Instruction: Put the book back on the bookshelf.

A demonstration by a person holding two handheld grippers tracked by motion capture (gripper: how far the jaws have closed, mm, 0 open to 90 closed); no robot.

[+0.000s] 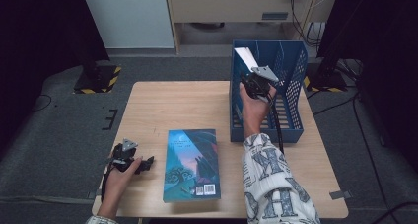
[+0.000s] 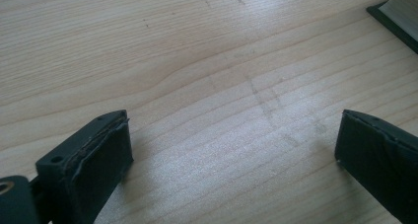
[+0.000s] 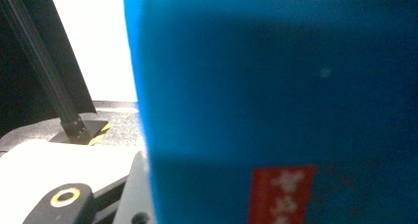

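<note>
Right gripper is over the blue rack at the table's far right corner, clamped on a blue book bearing a red label; the book's white page edge shows upright at the rack's left wall. Left gripper rests near the table's near left corner, jaws apart, nothing between them. A second book lies flat at the near edge, just beside it.

A lab: carpet floor, taped stand bases, trailing cables.
</note>
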